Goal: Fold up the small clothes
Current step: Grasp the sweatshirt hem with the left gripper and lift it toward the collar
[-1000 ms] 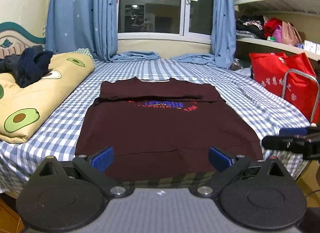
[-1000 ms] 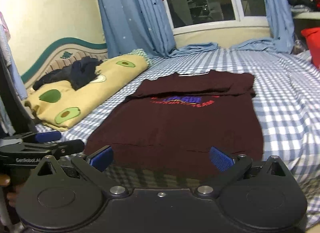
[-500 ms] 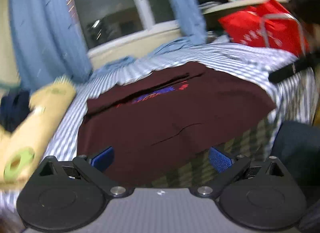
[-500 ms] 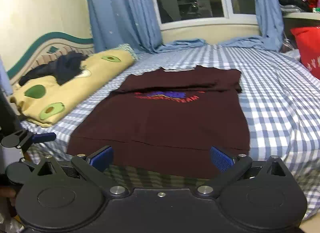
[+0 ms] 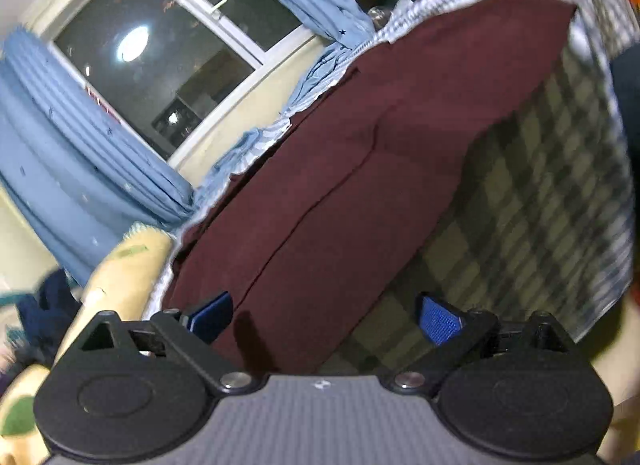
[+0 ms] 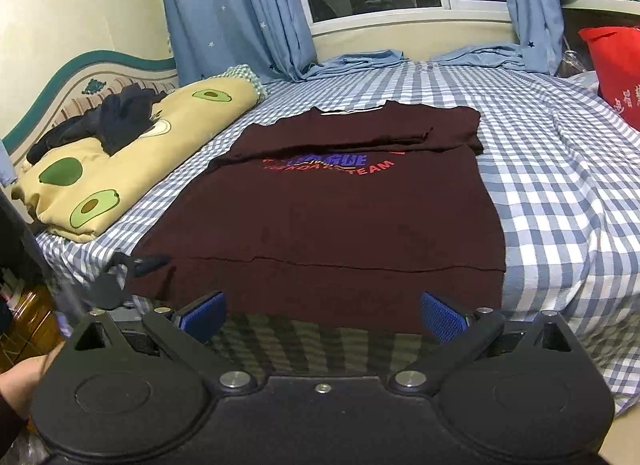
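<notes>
Maroon T-shirt (image 6: 340, 221) is lying flat, front up, on the blue-and-white checked bed (image 6: 560, 193), its sleeves lying folded in across the chest above the printed lettering and its hem hanging just over the near edge of the mattress. Right tongs (image 6: 323, 313) are hovering just in front of that hem, jaws standing wide apart and gripping nothing. Left tongs (image 5: 322, 315) are tilting steeply at the shirt's near left corner, also wide open, with the hem edge passing between the blue pads (image 5: 438, 319) but not pinched. Part of a hand (image 6: 18, 381) is showing at the lower left of the right wrist view. Beside the shirt, an avocado-print pillow (image 6: 132, 169) is carrying a heap of dark clothes (image 6: 108, 121). Blue curtains (image 6: 236, 9) are hanging at the window behind, and a red bag (image 6: 616, 65) is sitting off to the right.
</notes>
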`<state>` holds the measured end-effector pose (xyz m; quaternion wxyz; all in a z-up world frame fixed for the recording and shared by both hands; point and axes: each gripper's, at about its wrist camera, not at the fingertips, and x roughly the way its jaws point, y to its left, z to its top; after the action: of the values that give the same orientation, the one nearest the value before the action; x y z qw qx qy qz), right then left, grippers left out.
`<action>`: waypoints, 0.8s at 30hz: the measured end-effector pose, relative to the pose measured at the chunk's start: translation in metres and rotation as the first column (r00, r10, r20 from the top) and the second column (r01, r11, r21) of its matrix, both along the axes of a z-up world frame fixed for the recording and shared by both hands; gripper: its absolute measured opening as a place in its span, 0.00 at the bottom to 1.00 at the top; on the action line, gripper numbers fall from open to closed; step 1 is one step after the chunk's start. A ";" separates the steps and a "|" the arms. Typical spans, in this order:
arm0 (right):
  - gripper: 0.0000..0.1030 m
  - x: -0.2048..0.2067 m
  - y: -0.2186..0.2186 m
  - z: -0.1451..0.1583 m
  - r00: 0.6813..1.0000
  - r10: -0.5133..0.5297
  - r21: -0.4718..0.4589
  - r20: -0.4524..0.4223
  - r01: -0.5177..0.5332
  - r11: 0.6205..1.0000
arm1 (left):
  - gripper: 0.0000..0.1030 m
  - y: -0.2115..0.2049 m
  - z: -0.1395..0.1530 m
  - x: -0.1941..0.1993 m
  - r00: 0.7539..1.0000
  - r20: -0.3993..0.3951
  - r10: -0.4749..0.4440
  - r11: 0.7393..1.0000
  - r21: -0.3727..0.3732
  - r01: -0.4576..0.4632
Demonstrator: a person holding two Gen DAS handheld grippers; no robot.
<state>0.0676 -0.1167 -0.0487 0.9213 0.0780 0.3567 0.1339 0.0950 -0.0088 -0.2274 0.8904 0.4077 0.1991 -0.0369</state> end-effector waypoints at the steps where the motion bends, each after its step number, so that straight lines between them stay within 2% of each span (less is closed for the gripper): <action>1: 0.99 0.000 0.001 0.000 1.000 0.007 -0.001 -0.002 -0.007 1.000 | 0.92 -0.002 -0.003 -0.002 0.999 0.046 0.010 1.000 0.026 -0.011; 2: 1.00 -0.001 0.001 -0.001 1.000 0.013 -0.003 -0.003 -0.013 1.000 | 0.92 -0.003 0.000 -0.004 0.995 0.098 0.025 0.999 0.031 -0.028; 4: 1.00 -0.001 0.000 -0.001 1.000 0.015 -0.006 -0.004 -0.015 1.000 | 0.93 -0.002 0.014 -0.012 0.983 0.179 0.048 0.999 -0.025 -0.044; 6: 1.00 0.000 -0.003 -0.002 1.000 0.005 -0.001 -0.010 -0.005 1.000 | 0.95 0.000 0.028 -0.022 0.958 0.280 0.063 0.997 -0.061 -0.048; 8: 0.99 0.002 -0.006 -0.003 1.000 -0.005 0.009 -0.019 0.005 1.000 | 1.00 -0.002 0.035 -0.023 0.938 0.337 0.077 0.997 -0.035 -0.069; 11: 1.00 0.004 -0.006 -0.005 1.000 -0.007 0.027 -0.028 0.008 1.000 | 0.98 -0.010 0.022 -0.011 0.963 0.264 0.046 0.996 0.063 -0.065; 13: 1.00 0.002 -0.003 -0.004 1.000 0.003 0.023 -0.022 -0.002 1.000 | 0.92 -0.015 0.004 -0.010 0.967 0.253 0.005 0.989 0.141 -0.042; 14: 1.00 0.001 -0.002 -0.004 1.000 0.008 0.018 -0.018 -0.008 1.000 | 0.89 -0.017 -0.002 -0.013 0.961 0.275 -0.015 0.987 0.159 -0.030; 15: 1.00 -0.001 -0.001 -0.003 1.000 0.012 0.013 -0.014 -0.012 1.000 | 0.84 -0.017 -0.002 -0.013 0.959 0.281 -0.024 0.988 0.154 -0.020; 17: 1.00 -0.001 -0.003 -0.004 1.000 0.012 0.007 -0.017 -0.012 1.000 | 0.54 -0.017 0.009 -0.011 0.969 0.248 -0.014 0.996 0.092 -0.009; 18: 1.00 0.000 -0.004 -0.004 1.000 0.007 0.006 -0.020 -0.007 1.000 | 0.45 -0.015 0.017 -0.013 0.972 0.236 -0.016 0.998 0.056 0.003; 19: 1.00 0.001 -0.005 -0.004 1.000 0.005 0.005 -0.021 -0.005 1.000 | 0.25 -0.013 0.027 -0.013 0.975 0.223 -0.026 1.000 0.022 0.022; 20: 0.99 0.002 -0.006 -0.004 1.000 0.006 0.001 -0.018 -0.006 1.000 | 0.12 -0.013 0.036 -0.011 0.979 0.203 -0.031 1.000 0.001 0.031; 24: 0.99 0.008 -0.006 0.002 0.998 0.046 -0.041 0.047 -0.044 0.998 | 0.09 -0.003 0.075 -0.004 0.984 0.171 -0.042 0.996 -0.074 0.056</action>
<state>0.0753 -0.1226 -0.0471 0.9278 0.0481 0.3386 0.1493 0.0912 -0.0117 -0.1524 0.9182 0.3790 0.1110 -0.0318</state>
